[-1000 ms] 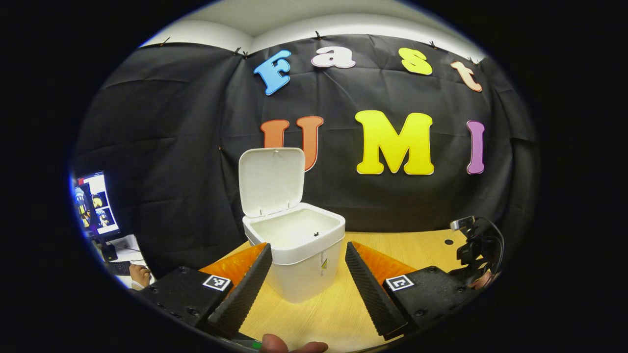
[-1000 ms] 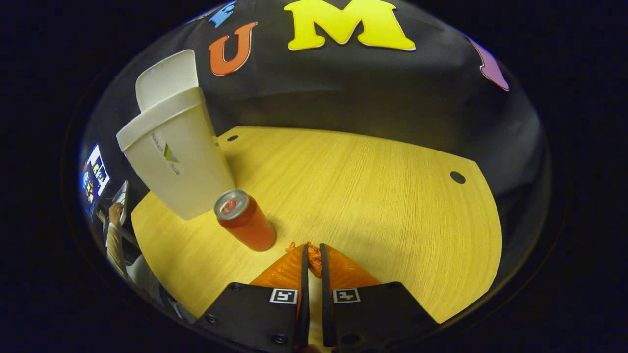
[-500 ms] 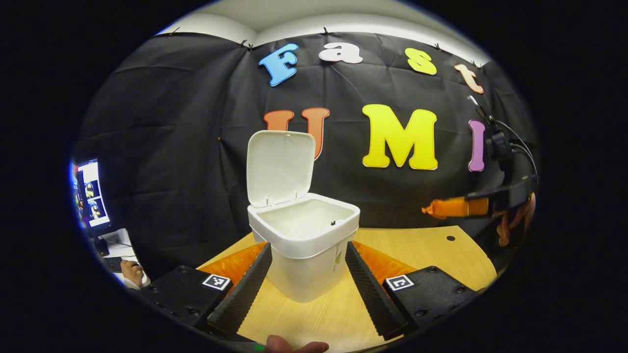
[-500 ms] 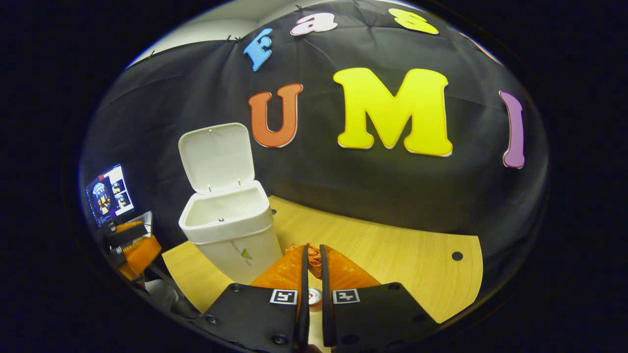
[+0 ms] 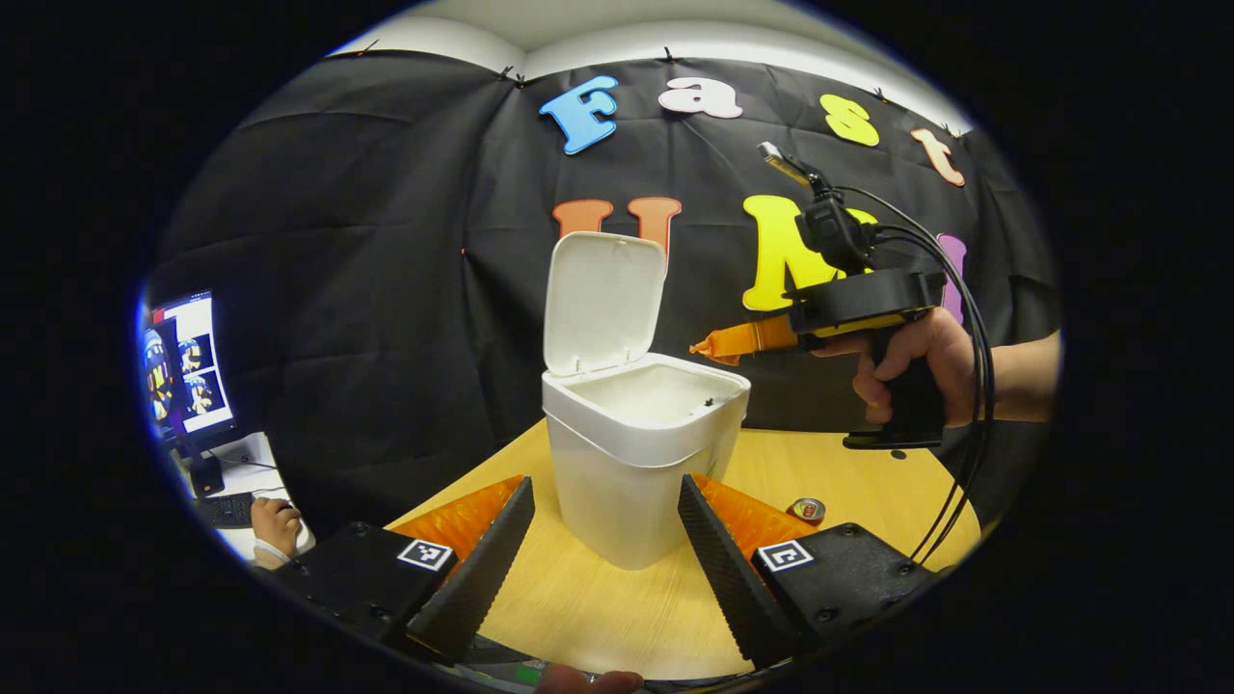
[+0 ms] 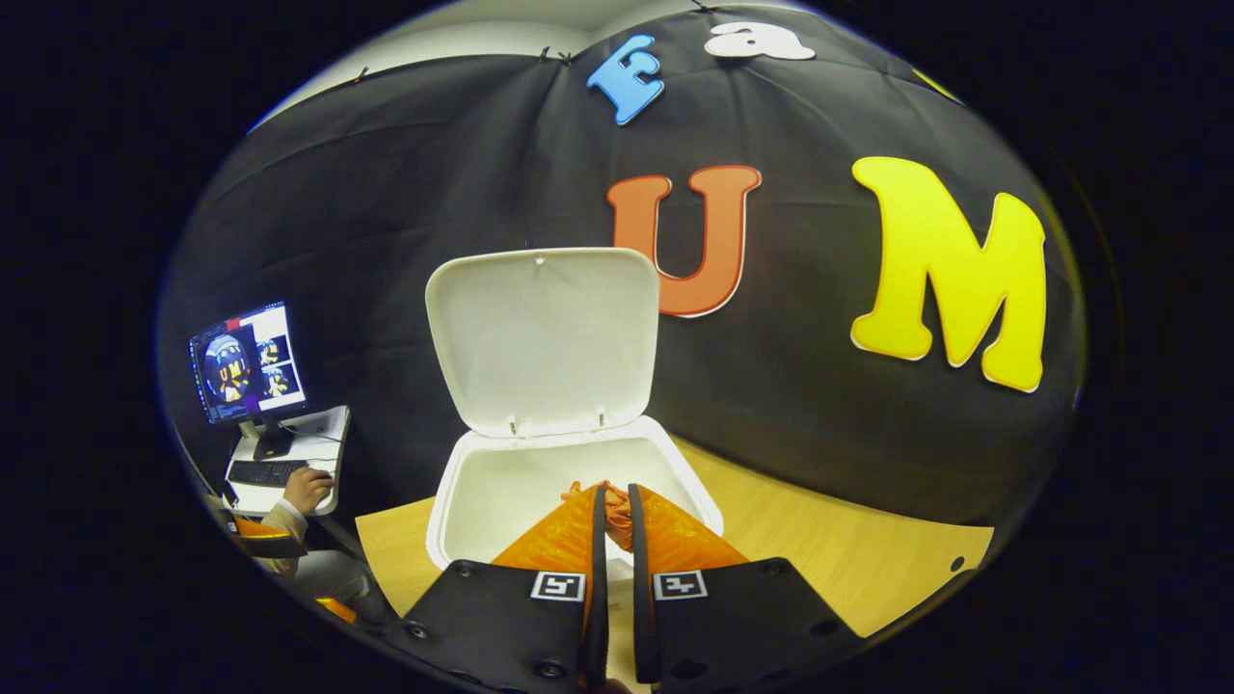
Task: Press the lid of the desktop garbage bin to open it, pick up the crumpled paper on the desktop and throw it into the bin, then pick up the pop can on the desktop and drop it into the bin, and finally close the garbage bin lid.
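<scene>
Two grippers share the scene around the open garbage bin (image 5: 641, 453). Since half a second ago the right gripper (image 5: 709, 346) has swung in from the far right, and in the left gripper view it now hovers with its tips over the bin's rim, held by a hand (image 5: 911, 361). In the right gripper view its fingers (image 6: 578, 525) are nearly closed with only a thin gap; whether any crumpled paper sits between them cannot be told. The bin's mouth now lies right below those tips, the lid (image 6: 542, 337) standing upright behind. The left gripper (image 5: 605, 549) stays spread wide, holding nothing, on either side of the bin's base above the surface (image 5: 598, 617). The pop can (image 5: 806, 509), hidden earlier, now shows on the surface right of the bin.
</scene>
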`<act>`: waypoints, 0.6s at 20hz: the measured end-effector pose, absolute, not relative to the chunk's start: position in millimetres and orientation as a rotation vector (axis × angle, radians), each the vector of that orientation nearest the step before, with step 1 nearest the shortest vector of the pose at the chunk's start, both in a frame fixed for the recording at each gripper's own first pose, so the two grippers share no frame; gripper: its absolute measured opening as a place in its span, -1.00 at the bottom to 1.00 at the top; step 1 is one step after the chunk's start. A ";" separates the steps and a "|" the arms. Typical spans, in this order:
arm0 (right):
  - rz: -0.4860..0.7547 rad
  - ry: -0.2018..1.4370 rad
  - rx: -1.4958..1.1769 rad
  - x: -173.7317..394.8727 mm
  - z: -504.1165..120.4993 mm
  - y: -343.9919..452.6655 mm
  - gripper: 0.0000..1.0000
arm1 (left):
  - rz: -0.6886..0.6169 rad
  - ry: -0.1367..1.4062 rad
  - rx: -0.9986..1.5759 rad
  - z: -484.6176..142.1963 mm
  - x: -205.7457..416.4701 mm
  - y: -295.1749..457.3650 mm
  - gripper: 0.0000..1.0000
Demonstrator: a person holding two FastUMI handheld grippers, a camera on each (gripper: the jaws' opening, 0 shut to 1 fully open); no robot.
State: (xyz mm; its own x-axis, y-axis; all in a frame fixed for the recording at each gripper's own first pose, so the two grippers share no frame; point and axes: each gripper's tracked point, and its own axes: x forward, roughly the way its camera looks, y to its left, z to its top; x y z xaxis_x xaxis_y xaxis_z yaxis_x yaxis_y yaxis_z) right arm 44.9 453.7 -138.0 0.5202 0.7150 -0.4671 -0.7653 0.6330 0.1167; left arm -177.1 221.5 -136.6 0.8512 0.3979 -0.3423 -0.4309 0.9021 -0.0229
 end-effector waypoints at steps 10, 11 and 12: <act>0.872 0.600 -0.153 53.0 -174.2 471.1 -0.02 | 0.460 0.341 -0.097 -138.7 -174.5 236.6 0.97; 0.869 0.606 -0.145 52.1 -173.5 469.8 0.14 | 0.457 0.341 -0.095 -137.7 -173.0 235.1 0.97; 0.854 0.606 -0.123 54.3 -170.4 467.1 0.31 | 0.452 0.336 -0.090 -137.1 -172.1 234.0 0.97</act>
State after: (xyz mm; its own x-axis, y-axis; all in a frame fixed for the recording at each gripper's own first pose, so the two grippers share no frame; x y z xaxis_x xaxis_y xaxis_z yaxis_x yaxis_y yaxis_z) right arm 54.3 467.1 -170.4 0.5010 0.6705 -0.5472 -0.7381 0.6611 0.1344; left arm -172.1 234.0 -137.1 0.8456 0.4131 -0.3381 -0.4426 0.8967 -0.0113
